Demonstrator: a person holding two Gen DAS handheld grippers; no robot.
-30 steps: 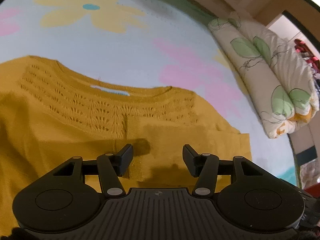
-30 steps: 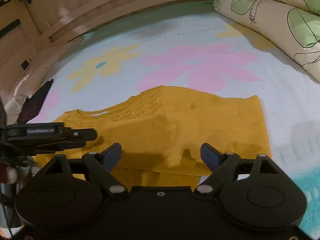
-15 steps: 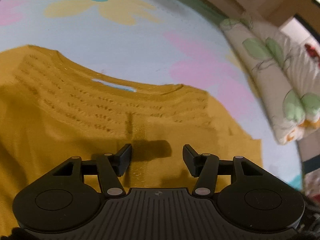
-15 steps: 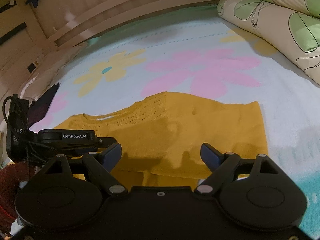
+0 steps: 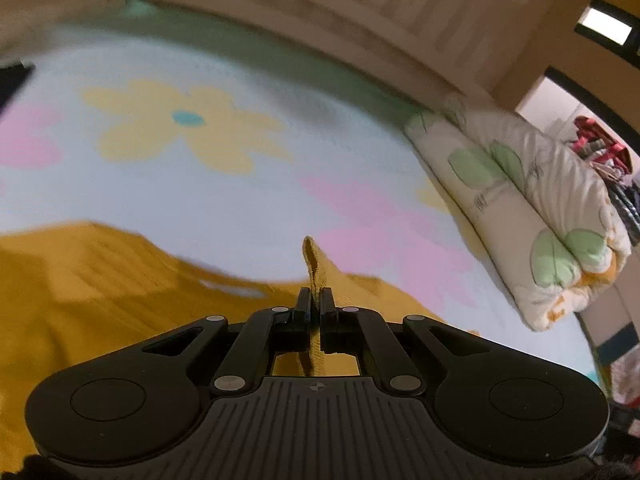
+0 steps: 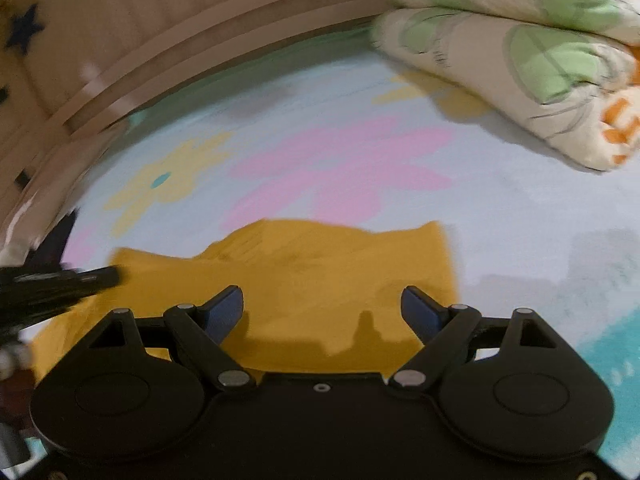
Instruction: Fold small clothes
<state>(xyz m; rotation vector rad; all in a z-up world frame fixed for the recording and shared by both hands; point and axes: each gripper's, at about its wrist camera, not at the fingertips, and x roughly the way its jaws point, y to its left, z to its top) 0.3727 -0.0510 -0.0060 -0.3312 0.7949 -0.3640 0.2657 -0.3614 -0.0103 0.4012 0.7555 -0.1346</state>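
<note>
Sweater: a mustard-yellow knit sweater (image 6: 332, 280) lies mostly flat on the bed, on the sheet's pale blue ground, just below the pink flower print
Landmark: the pink flower (image 6: 344, 168) printed on the sheet; all places here are given from it
Left tongs: the left tongs (image 5: 315, 300) are clamped tight on a pinch of the sweater's fabric; a narrow ridge of yellow knit (image 5: 314, 256) stands up past the tips, in front of the pink flower's lower edge
Left tongs seen from the other side: a blurred black bar (image 6: 60, 280) at the sweater's left edge, well left of the pink flower
Right tongs: the right tongs (image 6: 322, 306) stand wide apart with nothing between the blue pads, above the sweater's near part, below the pink flower
Sheet: the bed sheet (image 5: 240, 208) is pale blue with a yellow flower (image 5: 184, 128) to the left of the pink flower
Quilt: a folded cream quilt with green leaves (image 6: 520, 56) lies on the bed, up and to the right of the pink flower, well apart from the sweater
Bed rail: a wooden rail (image 6: 200, 52) curves along the far edge of the bed, beyond the pink flower
Sharpness: both views are blurred, so the knit pattern cannot be made out
</note>
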